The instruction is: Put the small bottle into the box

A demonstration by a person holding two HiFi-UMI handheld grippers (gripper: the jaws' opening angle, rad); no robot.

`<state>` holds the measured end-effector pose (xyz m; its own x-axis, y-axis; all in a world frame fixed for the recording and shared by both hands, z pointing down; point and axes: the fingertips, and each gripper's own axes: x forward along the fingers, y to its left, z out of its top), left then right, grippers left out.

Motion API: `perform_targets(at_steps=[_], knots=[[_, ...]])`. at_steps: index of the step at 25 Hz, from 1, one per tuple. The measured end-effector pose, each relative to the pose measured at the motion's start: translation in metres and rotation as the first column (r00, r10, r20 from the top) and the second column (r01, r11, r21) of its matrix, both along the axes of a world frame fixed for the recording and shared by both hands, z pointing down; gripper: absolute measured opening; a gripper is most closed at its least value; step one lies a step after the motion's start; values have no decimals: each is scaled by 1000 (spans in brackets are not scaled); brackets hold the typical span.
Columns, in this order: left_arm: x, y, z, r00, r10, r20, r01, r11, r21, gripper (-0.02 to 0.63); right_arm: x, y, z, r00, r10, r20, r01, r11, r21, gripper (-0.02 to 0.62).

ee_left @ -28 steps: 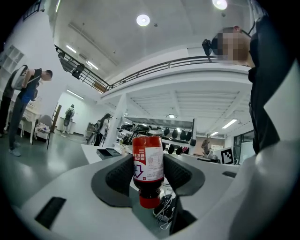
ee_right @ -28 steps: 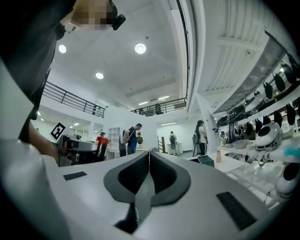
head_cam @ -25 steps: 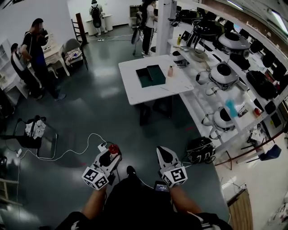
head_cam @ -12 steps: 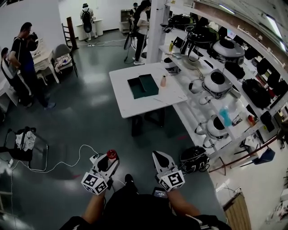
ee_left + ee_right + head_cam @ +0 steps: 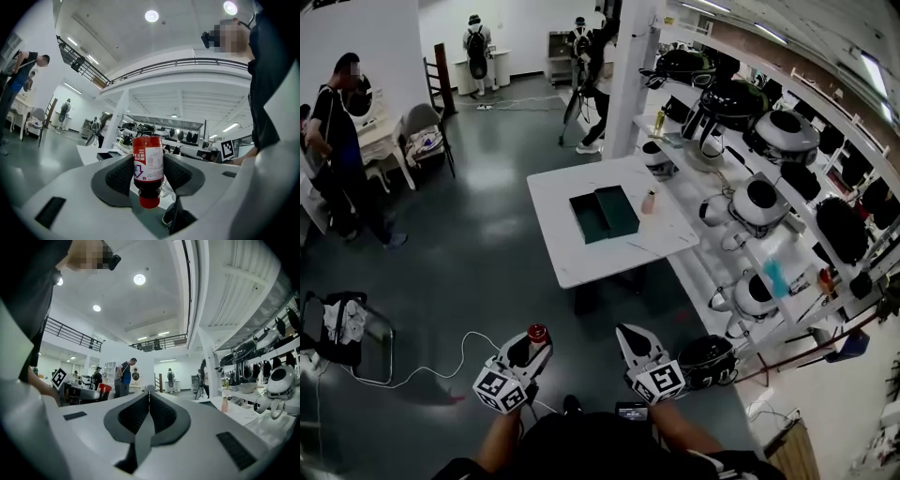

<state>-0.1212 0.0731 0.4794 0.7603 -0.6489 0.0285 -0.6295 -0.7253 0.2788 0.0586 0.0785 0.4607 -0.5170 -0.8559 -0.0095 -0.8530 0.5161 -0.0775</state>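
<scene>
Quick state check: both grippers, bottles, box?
left gripper, shut on the small bottle
small bottle, red, clamped between the left jaws, cap end toward the gripper body
right gripper, shut, empty
box, open, its two halves side by side on the white table
pink bottle, upright on the table beside the box, not touching it

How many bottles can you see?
3. A red bottle gripped in the left claw, a pink bottle on the white table beside the green box, a yellowish bottle on the shelf. More may hide among the shelves.
</scene>
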Motion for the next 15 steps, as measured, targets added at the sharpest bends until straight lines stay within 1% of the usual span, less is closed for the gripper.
perform_targets(at_steps=[3, 7, 10, 15], knots=[[-9, -36, -3, 1000, 16, -4, -16, 1000, 4, 216, -8, -35, -12, 1000, 6, -16, -5, 1000, 28, 32], [-15, -75, -6, 999, 37, -5, -37, 999, 24, 216, -14, -68, -16, 1000, 20, -20, -19, 999, 48, 32], [-18, -98, -9, 999, 40, -14, -39, 999, 34, 216, -18, -87, -13, 999, 15, -32, -14, 999, 37, 32], [-20, -133, -1, 999, 41, -8, -41, 999, 18, 216, -20, -121, -4, 1000, 19, -6, -19, 1000, 9, 32]])
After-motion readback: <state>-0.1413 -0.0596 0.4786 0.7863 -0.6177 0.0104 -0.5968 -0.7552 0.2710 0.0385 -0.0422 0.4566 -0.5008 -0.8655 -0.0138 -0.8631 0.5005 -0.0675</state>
